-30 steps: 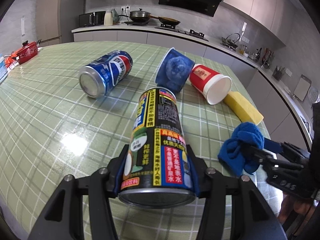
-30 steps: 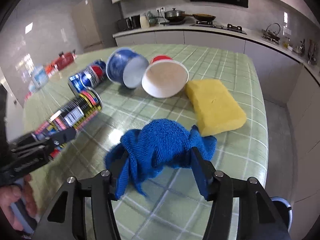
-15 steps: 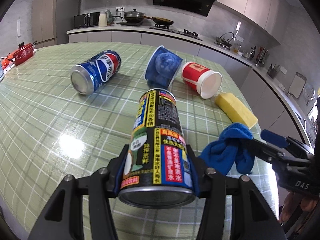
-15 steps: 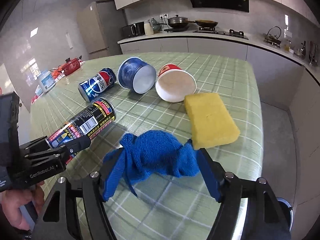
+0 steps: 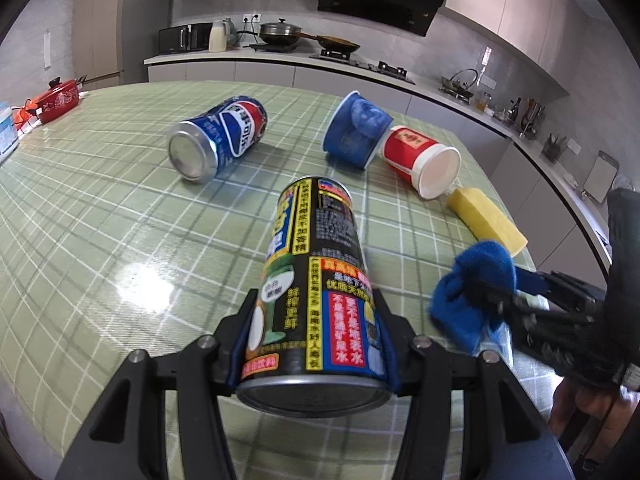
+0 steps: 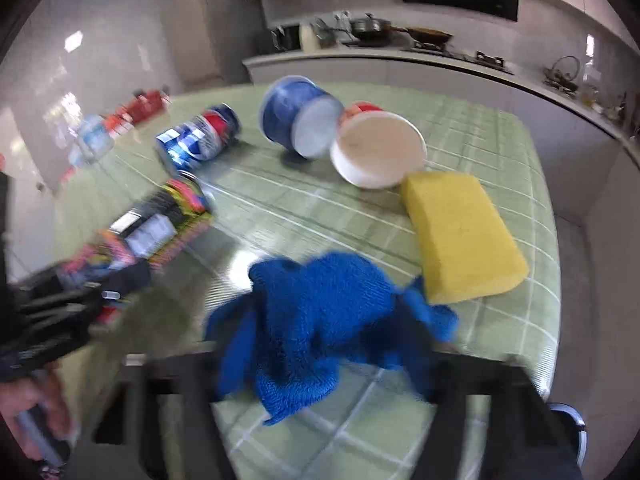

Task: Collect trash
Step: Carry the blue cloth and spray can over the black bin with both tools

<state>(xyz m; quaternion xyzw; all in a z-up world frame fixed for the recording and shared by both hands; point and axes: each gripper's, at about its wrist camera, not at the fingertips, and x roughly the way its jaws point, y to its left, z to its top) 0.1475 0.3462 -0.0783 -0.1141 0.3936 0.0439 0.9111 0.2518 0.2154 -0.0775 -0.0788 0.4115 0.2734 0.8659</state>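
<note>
- The black can (image 5: pixel 316 300) lay clamped between the left gripper (image 5: pixel 316 344) fingers, above the table's (image 5: pixel 100 220) near edge.
- The right gripper (image 6: pixel 320 344) jaws were closing around the blue cloth (image 6: pixel 320 320); only the blurred right view showed this.
- The sponge (image 6: pixel 460 236) lay by the right edge.
- The Pepsi can (image 5: pixel 218 138), blue cup (image 5: pixel 354 130) and red cup (image 5: pixel 420 160) lay farther back.

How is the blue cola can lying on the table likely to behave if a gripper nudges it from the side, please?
The blue cola can lies on its side on the glossy tablecloth, so it would probably roll. Its rigid, undented wall suggests it should hold shape. Whether it is empty cannot be told.
</note>
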